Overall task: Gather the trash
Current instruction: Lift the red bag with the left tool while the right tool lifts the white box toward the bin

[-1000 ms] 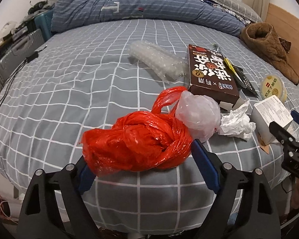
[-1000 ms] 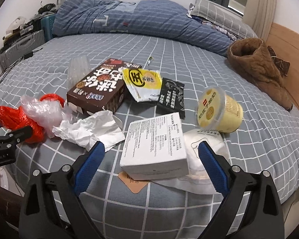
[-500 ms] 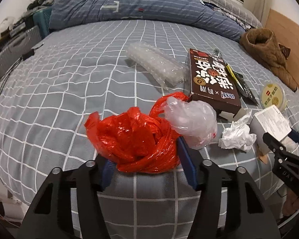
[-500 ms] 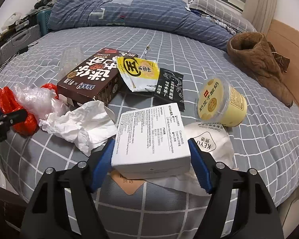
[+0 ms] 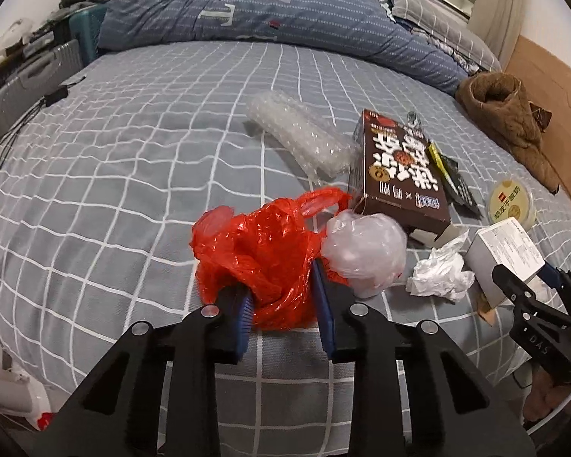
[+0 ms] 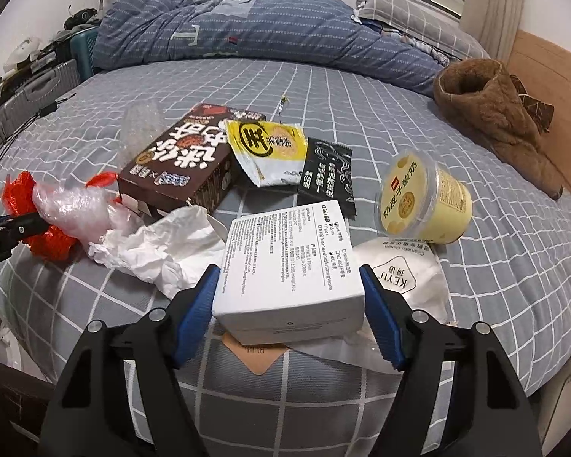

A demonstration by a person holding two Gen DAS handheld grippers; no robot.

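My left gripper (image 5: 281, 297) is shut on a crumpled red plastic bag (image 5: 259, 251) at the bed's near edge; a clear plastic bag (image 5: 365, 251) sticks to its right side. My right gripper (image 6: 289, 301) is shut on a white box (image 6: 289, 262) with printed text, its pads touching both sides. The red bag also shows in the right wrist view (image 6: 23, 209) at the far left. Crumpled white paper (image 6: 160, 247) lies between the two.
A brown snack box (image 6: 186, 160), yellow wrapper (image 6: 270, 148), black sachet (image 6: 327, 175), yellow yogurt cup (image 6: 422, 205) and white pouch (image 6: 403, 274) lie on the grey checked bed (image 5: 133, 160). Bubble wrap (image 5: 297, 133) sits further back. A brown garment (image 6: 491, 114) lies right.
Both grippers have closed: the left one squeezed onto the red bag, the right one moved forward and closed on the white box.
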